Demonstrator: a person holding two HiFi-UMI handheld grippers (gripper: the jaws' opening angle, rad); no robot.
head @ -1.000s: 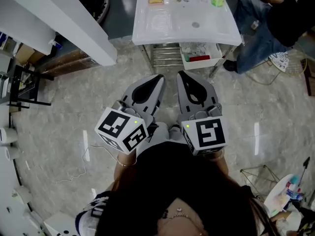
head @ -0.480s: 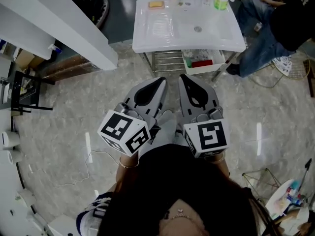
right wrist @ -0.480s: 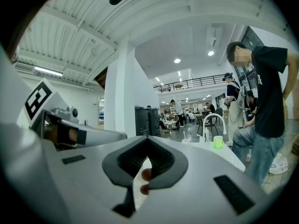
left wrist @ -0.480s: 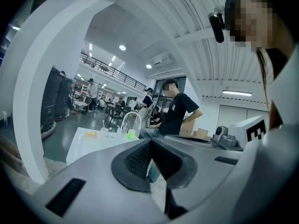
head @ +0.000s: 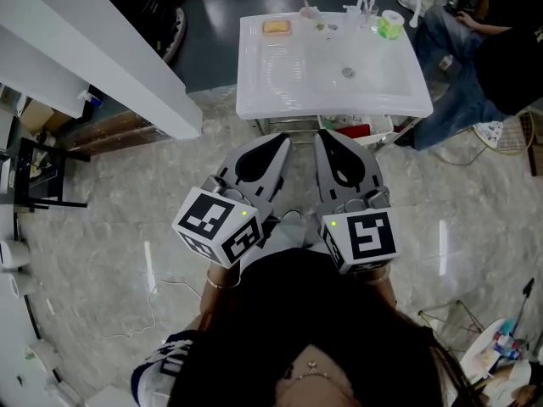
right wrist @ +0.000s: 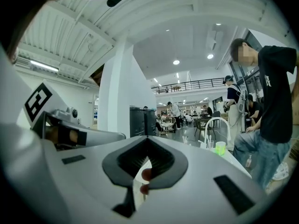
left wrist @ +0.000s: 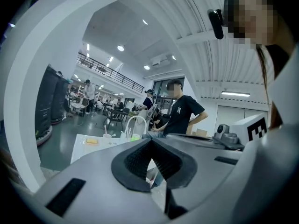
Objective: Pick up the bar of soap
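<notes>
On the far left corner of the white sink (head: 254,100) the bar of soap (head: 276,27) is seen, lying flat; its long side is set left to right along the back edge; nothing is touching it. The left gripper (head: 282,140) is held shut and empty; the right gripper (head: 323,136) is shut and empty too; both are pointed at the sink, side by side, well apart from the soap; the soap is found ahead and a bit to the left, so the left gripper is judged the nearer one.
</notes>
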